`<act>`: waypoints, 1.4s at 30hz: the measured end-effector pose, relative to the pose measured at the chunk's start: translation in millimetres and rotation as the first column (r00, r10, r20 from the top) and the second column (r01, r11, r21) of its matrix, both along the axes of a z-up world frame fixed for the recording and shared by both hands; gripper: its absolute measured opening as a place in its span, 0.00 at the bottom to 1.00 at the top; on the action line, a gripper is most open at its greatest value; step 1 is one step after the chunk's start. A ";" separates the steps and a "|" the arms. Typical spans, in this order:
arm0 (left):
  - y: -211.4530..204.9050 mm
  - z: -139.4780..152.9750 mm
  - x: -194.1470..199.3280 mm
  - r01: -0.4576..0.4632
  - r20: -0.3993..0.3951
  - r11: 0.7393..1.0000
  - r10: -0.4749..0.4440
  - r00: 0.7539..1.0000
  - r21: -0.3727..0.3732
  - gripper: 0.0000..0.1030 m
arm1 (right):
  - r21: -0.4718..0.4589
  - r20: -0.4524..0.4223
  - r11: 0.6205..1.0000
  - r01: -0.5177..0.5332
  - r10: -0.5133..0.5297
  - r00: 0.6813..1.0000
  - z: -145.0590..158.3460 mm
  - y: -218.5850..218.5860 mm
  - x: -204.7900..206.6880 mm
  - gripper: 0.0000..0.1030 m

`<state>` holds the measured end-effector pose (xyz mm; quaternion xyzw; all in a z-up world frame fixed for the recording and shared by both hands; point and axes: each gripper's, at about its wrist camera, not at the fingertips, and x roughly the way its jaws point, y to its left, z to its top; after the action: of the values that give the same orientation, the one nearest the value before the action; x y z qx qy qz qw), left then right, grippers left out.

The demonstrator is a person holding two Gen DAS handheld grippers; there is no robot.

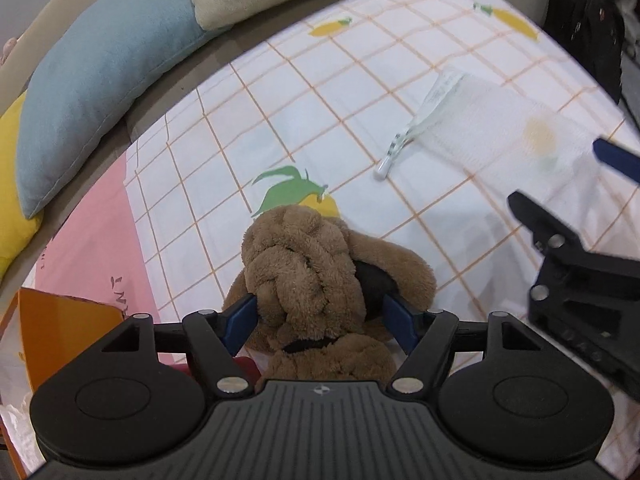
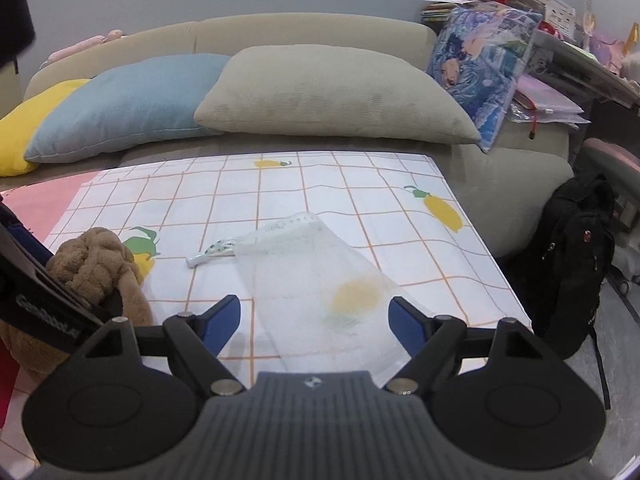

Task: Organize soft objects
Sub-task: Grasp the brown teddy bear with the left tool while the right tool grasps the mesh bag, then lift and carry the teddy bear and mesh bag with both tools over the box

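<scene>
A sofa (image 2: 312, 36) with pillows (image 2: 332, 96) backs the checked table (image 2: 400, 216). The left gripper (image 1: 320, 312) has its fingers (image 1: 240, 316) clamped on a brown plush (image 1: 308, 268). The right gripper (image 2: 316, 316) hangs with fingers wide, a white mesh bag (image 2: 320, 276) lying between and ahead of them.

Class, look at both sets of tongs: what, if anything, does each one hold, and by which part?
The left tongs grip the brown plush dog by its wrinkled head. The right tongs are open above the white mesh bag and hold nothing.
</scene>
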<state>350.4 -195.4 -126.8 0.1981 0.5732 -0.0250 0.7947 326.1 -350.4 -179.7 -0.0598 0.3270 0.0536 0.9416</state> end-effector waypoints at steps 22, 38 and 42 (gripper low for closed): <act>-2.8 -0.9 -1.6 0.047 0.036 0.998 -0.046 0.998 -0.033 0.53 | -0.080 -0.085 0.997 -0.013 0.006 0.996 -14.4 1.4 8.9 0.00; 3.4 82.0 -70.7 0.098 0.243 0.932 -0.012 0.970 -0.348 0.52 | -0.002 0.034 1.000 0.013 -0.013 0.999 20.5 3.1 -31.3 0.00; 11.8 106.2 -101.6 0.134 0.307 0.911 -0.008 0.952 -0.390 0.52 | 0.014 0.067 1.000 0.008 -0.009 0.998 38.7 9.2 -51.0 0.00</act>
<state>248.8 -183.6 -20.6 0.0511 0.4210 -0.1426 0.8943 275.1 -341.2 -141.0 -0.0539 0.2953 0.0497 0.9526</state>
